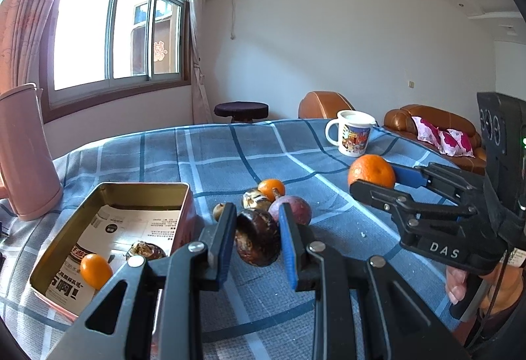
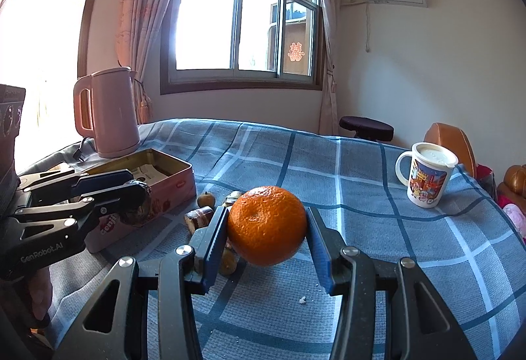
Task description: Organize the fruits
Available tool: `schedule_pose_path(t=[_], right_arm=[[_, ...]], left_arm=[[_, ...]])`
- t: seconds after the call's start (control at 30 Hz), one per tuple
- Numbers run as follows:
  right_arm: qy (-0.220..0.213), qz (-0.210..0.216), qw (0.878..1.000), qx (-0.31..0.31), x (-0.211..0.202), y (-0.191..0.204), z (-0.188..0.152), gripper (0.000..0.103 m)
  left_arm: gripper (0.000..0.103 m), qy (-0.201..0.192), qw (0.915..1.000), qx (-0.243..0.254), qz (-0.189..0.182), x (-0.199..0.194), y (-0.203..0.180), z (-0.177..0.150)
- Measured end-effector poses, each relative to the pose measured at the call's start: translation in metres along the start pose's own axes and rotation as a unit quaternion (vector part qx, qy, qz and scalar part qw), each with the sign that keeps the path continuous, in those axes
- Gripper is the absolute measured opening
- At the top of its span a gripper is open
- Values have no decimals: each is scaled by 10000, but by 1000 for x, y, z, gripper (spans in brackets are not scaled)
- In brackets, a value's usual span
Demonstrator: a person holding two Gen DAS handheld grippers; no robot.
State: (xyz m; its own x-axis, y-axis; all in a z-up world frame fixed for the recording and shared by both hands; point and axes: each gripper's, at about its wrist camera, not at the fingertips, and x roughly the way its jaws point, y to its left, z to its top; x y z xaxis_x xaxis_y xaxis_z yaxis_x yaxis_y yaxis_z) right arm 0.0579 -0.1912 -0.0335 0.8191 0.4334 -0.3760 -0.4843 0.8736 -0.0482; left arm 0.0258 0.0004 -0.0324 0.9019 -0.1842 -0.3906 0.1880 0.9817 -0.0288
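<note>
While a large orange [image 2: 267, 225] is clamped between the blue pads of the right gripper [image 2: 267, 228] and held clear of the blue checked tablecloth [image 2: 361, 195], a dark, wrinkled passion fruit [image 1: 257, 236] is gripped between the pads of the left gripper [image 1: 257, 240], just beside the open tin box [image 1: 184, 195]. Both pairs of jaws are seen closed onto their fruit, the pads touching the skin on either side.

Inside the tin, a small kumquat [image 1: 95, 270] and a halved passion fruit [image 1: 145, 251] are seen lying on printed paper that lines the bottom. On the cloth just beyond the left gripper, a loose cluster of fruit is gathered: a purple passion fruit [image 1: 292, 207], a small orange fruit [image 1: 271, 188], a brownish cut piece [image 1: 255, 199] and a small brown fruit [image 1: 219, 210].

A pink kettle [image 2: 108, 113] is stood behind the tin near the window, and a lidded cartoon mug [image 2: 425, 177] is placed well apart at the far right of the table. A few white crumbs [image 2: 302, 300] are scattered on the cloth beneath the raised orange.
</note>
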Motion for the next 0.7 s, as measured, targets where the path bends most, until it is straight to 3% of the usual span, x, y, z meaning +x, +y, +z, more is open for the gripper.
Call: schedule_pose_path(t=[0.5, 0.6, 0.7], right_arm=[[-205, 94, 9997, -125, -4, 12, 2, 49], [-191, 118, 9996, -150, -3, 14, 3, 49], [-163, 163, 9996, -180, 0, 17, 3, 49]], left_arm=[[26, -76, 10000, -8, -14, 2, 1, 1], [15, -58, 10000, 9, -29, 3, 2, 2], [15, -42, 10000, -19, -33, 4, 4, 2]])
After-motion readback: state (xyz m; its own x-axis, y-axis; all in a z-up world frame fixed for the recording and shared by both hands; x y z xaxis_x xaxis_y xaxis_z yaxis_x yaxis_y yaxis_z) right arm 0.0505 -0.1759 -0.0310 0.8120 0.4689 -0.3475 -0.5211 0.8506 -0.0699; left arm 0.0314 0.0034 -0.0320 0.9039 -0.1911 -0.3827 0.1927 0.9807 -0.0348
